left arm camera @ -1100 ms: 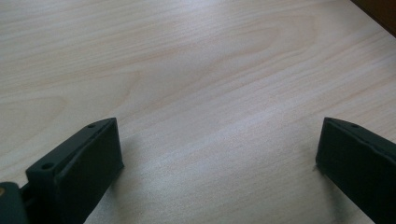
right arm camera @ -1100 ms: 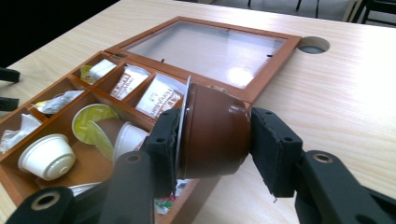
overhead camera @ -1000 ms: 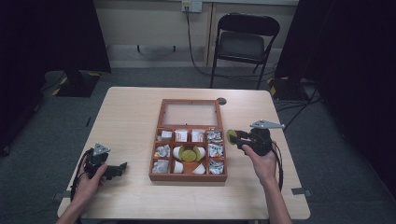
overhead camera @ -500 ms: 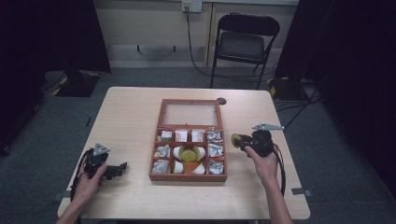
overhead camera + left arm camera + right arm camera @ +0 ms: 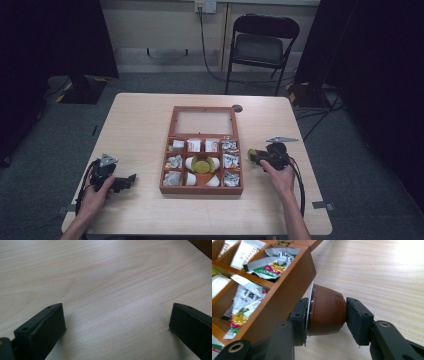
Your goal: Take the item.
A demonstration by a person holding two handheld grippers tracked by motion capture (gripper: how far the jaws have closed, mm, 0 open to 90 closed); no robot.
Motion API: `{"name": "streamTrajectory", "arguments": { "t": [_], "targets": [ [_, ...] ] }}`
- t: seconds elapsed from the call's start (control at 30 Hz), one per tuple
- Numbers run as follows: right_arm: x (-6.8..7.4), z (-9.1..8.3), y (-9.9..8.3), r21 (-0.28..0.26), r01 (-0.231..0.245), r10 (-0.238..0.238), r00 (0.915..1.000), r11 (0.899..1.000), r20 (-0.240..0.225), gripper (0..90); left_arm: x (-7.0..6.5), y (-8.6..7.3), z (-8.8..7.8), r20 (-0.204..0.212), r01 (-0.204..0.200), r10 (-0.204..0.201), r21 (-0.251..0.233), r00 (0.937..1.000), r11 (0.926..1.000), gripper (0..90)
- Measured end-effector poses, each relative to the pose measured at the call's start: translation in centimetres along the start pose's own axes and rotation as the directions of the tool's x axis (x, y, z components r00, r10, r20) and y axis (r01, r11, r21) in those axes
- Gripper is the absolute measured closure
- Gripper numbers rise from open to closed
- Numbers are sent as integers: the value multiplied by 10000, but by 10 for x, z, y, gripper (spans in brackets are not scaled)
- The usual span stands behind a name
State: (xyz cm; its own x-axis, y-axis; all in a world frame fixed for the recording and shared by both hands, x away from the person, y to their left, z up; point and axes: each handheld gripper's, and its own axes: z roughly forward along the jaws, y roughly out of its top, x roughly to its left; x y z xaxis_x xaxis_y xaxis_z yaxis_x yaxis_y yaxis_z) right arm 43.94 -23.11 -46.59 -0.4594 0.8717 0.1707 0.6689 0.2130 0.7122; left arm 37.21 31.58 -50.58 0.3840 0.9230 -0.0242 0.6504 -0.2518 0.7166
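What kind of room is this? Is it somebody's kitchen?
Probably not a kitchen. It looks like a studio or lab set up for recording: dark curtains hang at the sides, a lone folding chair stands behind one bare wooden table, and cables trail across the grey floor.

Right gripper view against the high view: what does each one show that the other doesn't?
Right gripper view alone: the right gripper clamps a brown capsule by its foil lid and rounded bottom, beside the box wall.

High view alone: the left gripper, the box's glass lid, a chair.

Both: the wooden box, its packets, the table.
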Motion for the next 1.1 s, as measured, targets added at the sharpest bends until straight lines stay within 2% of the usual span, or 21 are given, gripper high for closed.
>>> {"name": "streamTrajectory", "arguments": {
  "t": [0.4, 0.57, 0.8, 0.97, 1.1],
  "targets": [
    [-2, 9, -8, 466, 116, -130, 9995, 9988, 293, 540, 0, 0, 0, -3, 3, -3, 1, 10000, 10000, 0],
    [-6, 5, -10, 354, -26, 11, 9992, 9994, 411, 519, 0, 0, 0, -3, 2, -2, 1, 10000, 10000, 0],
    [-7, -8, -10, -30, -410, 411, 9989, 9992, 237, 373, 0, 0, 0, 0, 3, -3, -5, 10000, 10000, 0],
    [-8, -16, -13, 48, -383, 381, 9988, 9993, 303, 324, 0, 0, 0, -3, -2, 2, 3, 10000, 10000, 0],
    [-9, -25, -17, -140, -425, 429, 9987, 9990, 278, 305, 0, 0, 0, -1, 3, -3, -3, 10000, 10000, 0]
  ]
}}
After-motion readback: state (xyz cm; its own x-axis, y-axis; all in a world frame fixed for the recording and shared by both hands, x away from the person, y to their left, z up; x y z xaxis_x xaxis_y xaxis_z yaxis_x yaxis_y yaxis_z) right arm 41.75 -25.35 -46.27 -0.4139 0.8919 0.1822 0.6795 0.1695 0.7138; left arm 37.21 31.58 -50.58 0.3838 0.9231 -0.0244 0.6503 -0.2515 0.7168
